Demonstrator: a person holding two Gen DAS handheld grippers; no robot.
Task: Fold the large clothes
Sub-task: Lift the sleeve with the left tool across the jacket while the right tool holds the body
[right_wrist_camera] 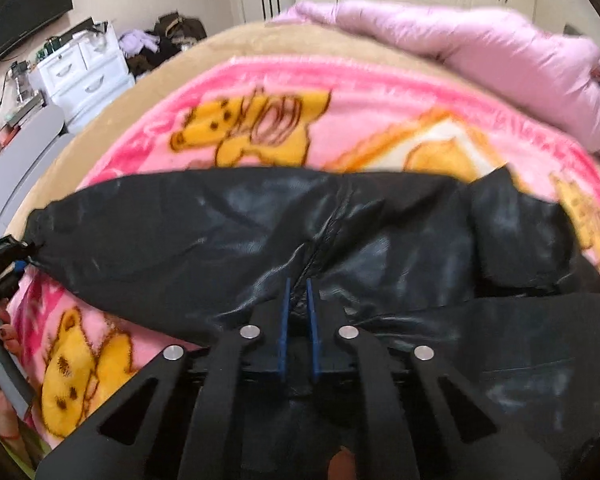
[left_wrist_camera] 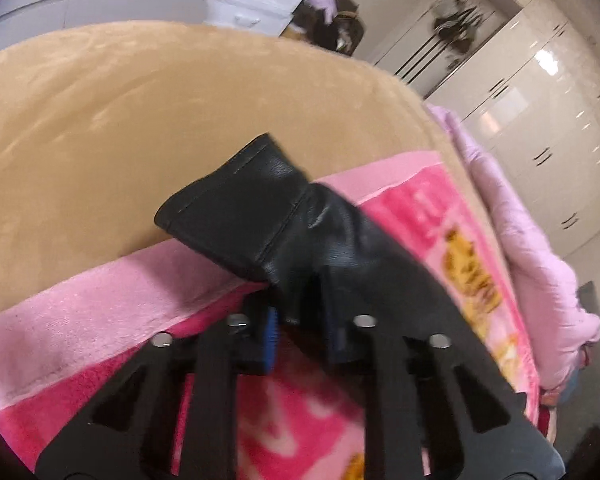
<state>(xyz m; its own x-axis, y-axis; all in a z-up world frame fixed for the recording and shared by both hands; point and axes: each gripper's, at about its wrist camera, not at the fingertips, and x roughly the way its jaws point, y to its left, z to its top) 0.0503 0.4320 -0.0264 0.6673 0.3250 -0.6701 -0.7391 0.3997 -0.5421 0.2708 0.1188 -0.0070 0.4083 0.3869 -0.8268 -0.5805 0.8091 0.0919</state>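
Jacket (right_wrist_camera: 260,240) sleeve is pinched in the left tongs (left_wrist_camera: 300,328), its seam clamped by the right tongs (right_wrist_camera: 298,312). Slick leather could easily get dropped ahead onto the blanket (right_wrist_camera: 360,92) if tugged.

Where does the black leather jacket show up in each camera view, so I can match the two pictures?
Left wrist: the black leather jacket, its sleeve end, centre, clamped in the left gripper.
Right wrist: the garment spreads across the middle, pinched by the right gripper.
Shared landmark: the pink bear blanket under it.
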